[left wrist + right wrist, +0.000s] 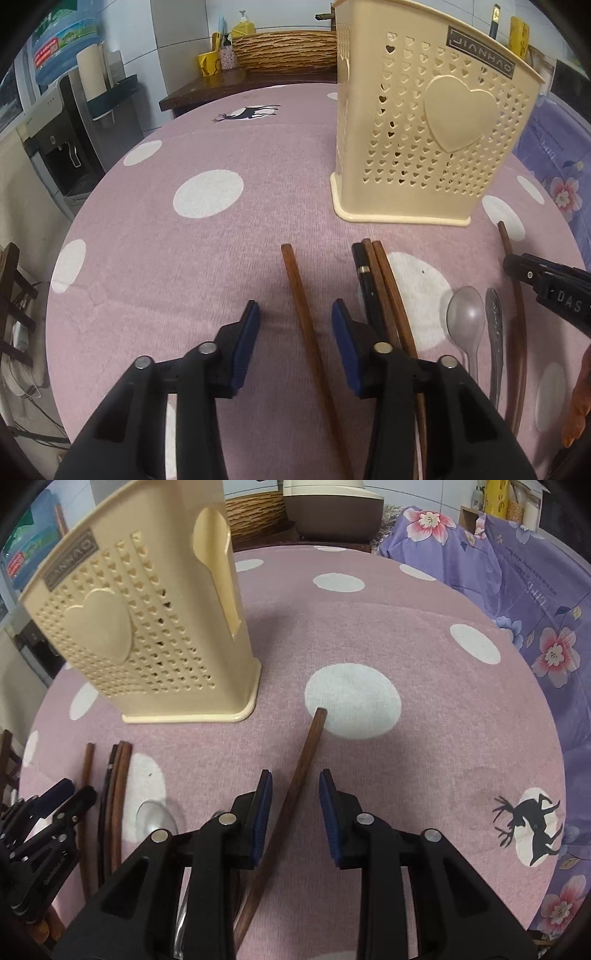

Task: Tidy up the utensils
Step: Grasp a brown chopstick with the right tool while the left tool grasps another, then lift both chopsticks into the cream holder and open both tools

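1. We count five chopsticks on the surface (221,155): one brown chopstick (306,325) alone, a trio (376,288) of one black and two brown lying together, and a lone stick (295,794) at the right.
2. Two spoons sit between the trio and that stick: a clear plastic spoon (466,317) and a patterned metal spoon (494,332).
3. All are slim and straight, long axes running away from us, toward the holder (424,155).
4. The holder, one cream plastic box pierced with heart holes and bearing a raised heart, stands upright just beyond the stick tips.
5. Our left gripper (295,314) is spread open, straddling the brown chopstick without touching it.
6. Our right gripper (295,790) gapes open around the lone stick.
7. The cloth is pink with white dots.
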Motion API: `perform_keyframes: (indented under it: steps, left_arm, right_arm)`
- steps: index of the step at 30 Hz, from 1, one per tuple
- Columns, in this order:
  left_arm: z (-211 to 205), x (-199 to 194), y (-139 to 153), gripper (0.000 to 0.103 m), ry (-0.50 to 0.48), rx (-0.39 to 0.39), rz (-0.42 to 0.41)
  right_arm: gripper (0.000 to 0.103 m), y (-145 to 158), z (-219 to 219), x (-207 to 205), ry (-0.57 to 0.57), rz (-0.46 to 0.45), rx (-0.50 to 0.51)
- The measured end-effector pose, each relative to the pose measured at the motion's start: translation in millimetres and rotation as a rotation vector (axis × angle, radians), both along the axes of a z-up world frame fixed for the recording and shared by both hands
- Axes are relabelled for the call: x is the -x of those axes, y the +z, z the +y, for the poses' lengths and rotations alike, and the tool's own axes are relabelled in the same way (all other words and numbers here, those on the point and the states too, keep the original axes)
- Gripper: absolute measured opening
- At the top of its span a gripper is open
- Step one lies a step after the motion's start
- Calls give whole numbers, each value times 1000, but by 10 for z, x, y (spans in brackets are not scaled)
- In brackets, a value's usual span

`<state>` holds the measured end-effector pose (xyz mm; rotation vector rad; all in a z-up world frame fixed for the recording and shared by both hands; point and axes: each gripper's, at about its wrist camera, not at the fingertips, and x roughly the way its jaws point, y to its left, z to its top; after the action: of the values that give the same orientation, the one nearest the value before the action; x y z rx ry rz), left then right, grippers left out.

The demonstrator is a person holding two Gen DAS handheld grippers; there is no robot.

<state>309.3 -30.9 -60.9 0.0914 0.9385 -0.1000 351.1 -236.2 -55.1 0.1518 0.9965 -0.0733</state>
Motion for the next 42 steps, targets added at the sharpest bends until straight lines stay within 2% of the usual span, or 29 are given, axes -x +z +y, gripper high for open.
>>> perform_keyframes:
  steps: [3,5,7,13,17,21,24,34,38,42]
  left_arm:
    - [-13,-59,7,16,15,-5,-5]
    - [-35,-99,8,11,20,-16,-5]
    - [-58,-127,3,10,14,-26,-5]
    - [-58,-170,0,9,10,-12,-10]
    - [-36,-215,9,8,13,3,-10]
    - [8,-215,81,8,28,18,-47]
    - [65,-151,253,8,19,52,-94]
    - [442,339,1260,8,-1,227,-320]
    - [506,545,1519,8,-4,240,-396]
    - [496,572,1593,8,-7,232,-415]
  right_arm:
    - [25,-19,-12,-84,-20,-10,23]
    - [18,-32,1,-150,-34,-15,49]
    - [11,-40,-10,-209,-42,-21,55]
    - [10,-45,-30,-273,-37,-25,41]
    - [8,-46,-87,-277,-37,-32,-12]
    - [8,50,-143,-217,-39,-80,-38]
    - [8,200,-215,-126,-10,-129,-93]
    - [8,1168,-400,536,121,-399,-88]
    - [8,1448,-449,817,157,-474,-66]
    - [8,1550,-443,928,171,-491,-55]
